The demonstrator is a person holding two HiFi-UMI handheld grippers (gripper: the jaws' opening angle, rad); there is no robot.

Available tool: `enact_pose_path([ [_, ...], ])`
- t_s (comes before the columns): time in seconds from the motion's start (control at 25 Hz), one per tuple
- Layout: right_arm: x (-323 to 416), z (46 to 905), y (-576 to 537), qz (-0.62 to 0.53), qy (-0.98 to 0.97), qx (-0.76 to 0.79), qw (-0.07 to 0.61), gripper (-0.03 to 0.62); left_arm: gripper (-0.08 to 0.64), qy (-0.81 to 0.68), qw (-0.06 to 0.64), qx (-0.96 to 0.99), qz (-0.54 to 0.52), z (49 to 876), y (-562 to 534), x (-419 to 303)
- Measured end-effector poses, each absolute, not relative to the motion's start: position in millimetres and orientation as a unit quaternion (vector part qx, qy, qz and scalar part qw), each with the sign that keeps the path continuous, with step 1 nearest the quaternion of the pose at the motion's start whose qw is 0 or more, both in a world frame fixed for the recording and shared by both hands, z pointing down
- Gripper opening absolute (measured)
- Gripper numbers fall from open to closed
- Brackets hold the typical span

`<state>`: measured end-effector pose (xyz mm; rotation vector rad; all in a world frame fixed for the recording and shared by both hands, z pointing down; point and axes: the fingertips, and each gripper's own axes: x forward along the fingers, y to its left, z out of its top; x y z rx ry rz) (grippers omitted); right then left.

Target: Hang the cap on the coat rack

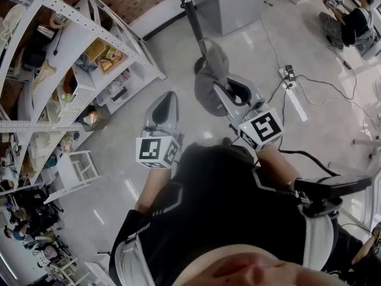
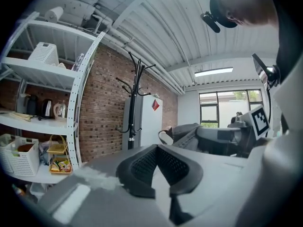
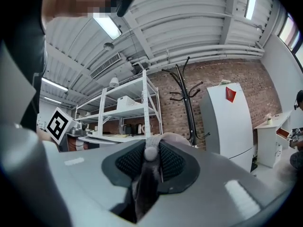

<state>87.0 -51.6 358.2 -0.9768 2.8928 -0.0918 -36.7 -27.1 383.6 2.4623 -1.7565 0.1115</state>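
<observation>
In the head view my right gripper [image 1: 229, 91] is shut on a grey cap [image 1: 208, 70], held up in front of me near the foot of the black coat rack [image 1: 191, 16]. The right gripper view shows cap fabric and its top button [image 3: 150, 153] pinched between the jaws of that gripper [image 3: 151, 148]. The coat rack [image 3: 185, 96] stands ahead against the brick wall, some distance off. My left gripper [image 1: 166, 100] hangs to the left of the cap, holding nothing. Its own view shows the jaw tips [image 2: 156, 148] meeting, with the coat rack [image 2: 135, 98] and the cap [image 2: 182, 131] beyond.
A white shelf unit [image 1: 77, 58] full of goods lines the left side. A grey-white cabinet [image 1: 238, 2] stands right behind the rack. A power strip with cables [image 1: 289, 73] lies on the floor to the right, and a person [image 1: 351, 22] sits at far right.
</observation>
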Motion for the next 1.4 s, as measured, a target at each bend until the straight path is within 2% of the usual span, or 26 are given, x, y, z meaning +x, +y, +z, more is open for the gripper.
enact_pose_path([
  [0.68,23.1,349.5,-109.8,-0.016,0.923,-0.384,0.016,0.091,0.014,-0.528,0.047,0.848,0.001,373.6,-106.2,-101.7],
  [1.4,-36.7,359.9,-190.2,-0.017,0.894,-0.447,-0.025,0.091,0.014,-0.478,0.083,0.874,-0.020,398.8,-191.0,-167.2],
])
